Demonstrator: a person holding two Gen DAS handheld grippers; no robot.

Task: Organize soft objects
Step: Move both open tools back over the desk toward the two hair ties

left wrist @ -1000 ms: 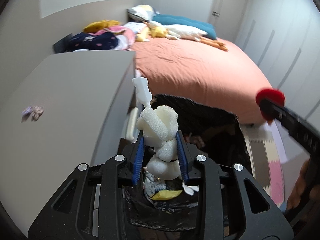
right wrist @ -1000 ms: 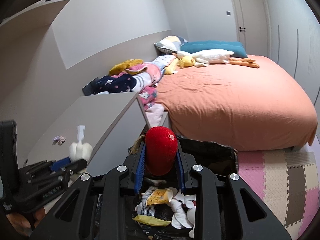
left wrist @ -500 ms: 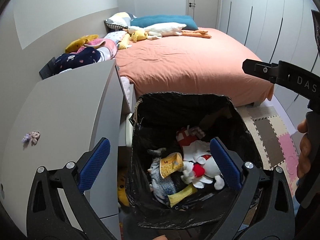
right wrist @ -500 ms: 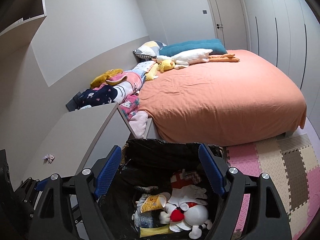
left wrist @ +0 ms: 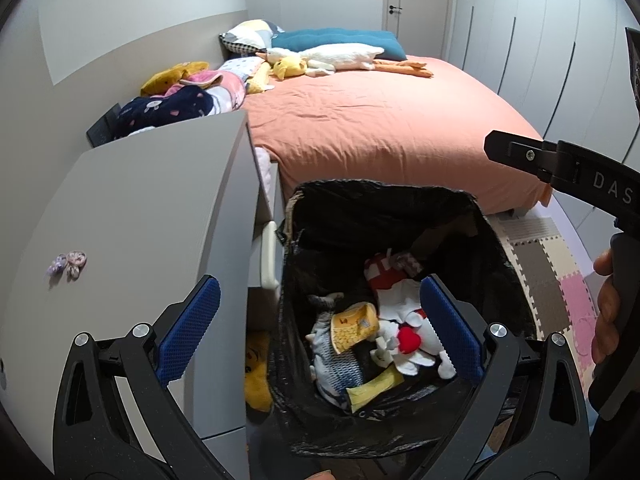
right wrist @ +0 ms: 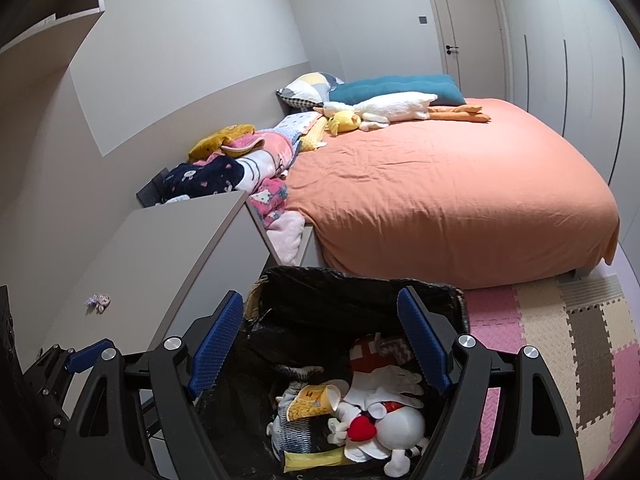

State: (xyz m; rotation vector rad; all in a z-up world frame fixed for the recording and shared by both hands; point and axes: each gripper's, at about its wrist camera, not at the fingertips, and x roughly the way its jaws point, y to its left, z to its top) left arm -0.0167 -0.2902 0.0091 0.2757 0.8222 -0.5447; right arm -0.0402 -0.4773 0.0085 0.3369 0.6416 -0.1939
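Both grippers hang over the black bag-lined bin [left wrist: 384,216], empty. Left gripper [left wrist: 320,330] has jaws spread wide with nothing between the blue pads; right gripper [right wrist: 320,344] is the same, wide apart and holding nothing.

Soft objects sit piled in the bin's bottom: a white plush with a red heart [right wrist: 384,428], a white glove-like piece [right wrist: 384,384], a red-and-white toy [left wrist: 378,270], a grey striped plush [left wrist: 334,364], plus a crumpled yellow wrapper [left wrist: 354,326] (not soft goods, looks like trash). A yellow plush [left wrist: 256,368] lies on the floor between bin and grey table [left wrist: 152,208]. More remain out: a goose plush [right wrist: 392,110] and yellow chick plush [right wrist: 344,120] near the pillows on the orange bed [right wrist: 440,184], and folded blankets [right wrist: 240,164] beside the bed.

Handling, as a guess: all light, squashy, not fragile, not slippery. Pinch deep on a thick part (body or head), not on a thin limb or ear, which would flop. The goose is long and will likely sag; take it mid-body.
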